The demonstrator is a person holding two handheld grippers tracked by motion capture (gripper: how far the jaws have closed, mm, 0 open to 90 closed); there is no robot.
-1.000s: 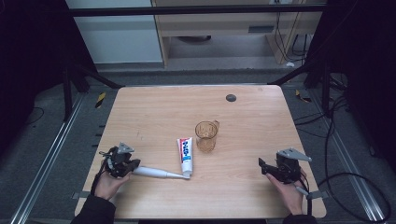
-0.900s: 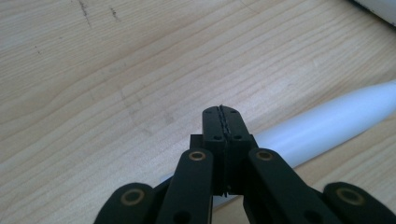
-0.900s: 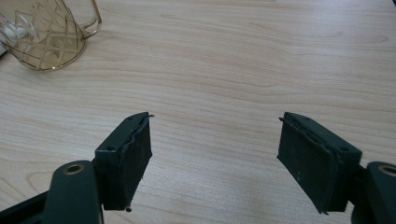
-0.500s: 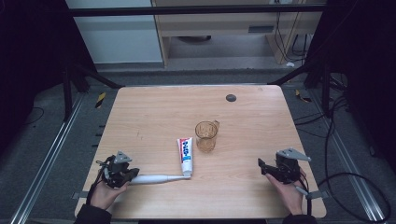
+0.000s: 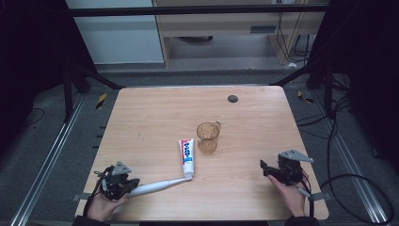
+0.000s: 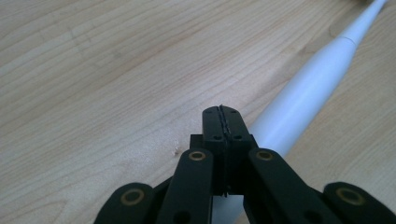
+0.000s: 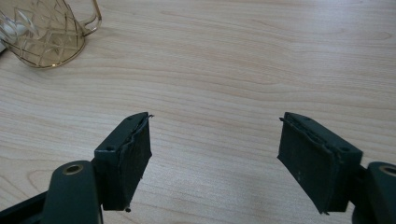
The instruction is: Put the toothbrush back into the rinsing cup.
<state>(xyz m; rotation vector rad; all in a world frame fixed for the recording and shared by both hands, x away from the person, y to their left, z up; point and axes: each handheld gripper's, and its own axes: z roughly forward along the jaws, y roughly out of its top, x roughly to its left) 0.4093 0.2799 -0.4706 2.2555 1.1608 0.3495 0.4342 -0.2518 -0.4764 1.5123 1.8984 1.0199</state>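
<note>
Two grippers sit low in the high view, one at each bottom corner of the wooden table [image 5: 141,117]. At the lower left, the left gripper [image 5: 123,184] has its jaws pressed together with nothing between them; in the left gripper view the closed tips [image 6: 222,122] rest just beside the thick end of a white electric toothbrush [image 6: 303,100], which runs off toward the upper right of that frame. In the high view the toothbrush [image 5: 157,186] lies flat, slanting up to the right, its thin end meeting the cap of a toothpaste tube [image 5: 187,155] near the middle. An amber glass cup [image 5: 208,136] stands just right of the tube. At the lower right, the right gripper [image 5: 270,170] holds its jaws apart over bare wood, gripping nothing; the cup [image 7: 44,32] sits in the upper left of the right gripper view.
</note>
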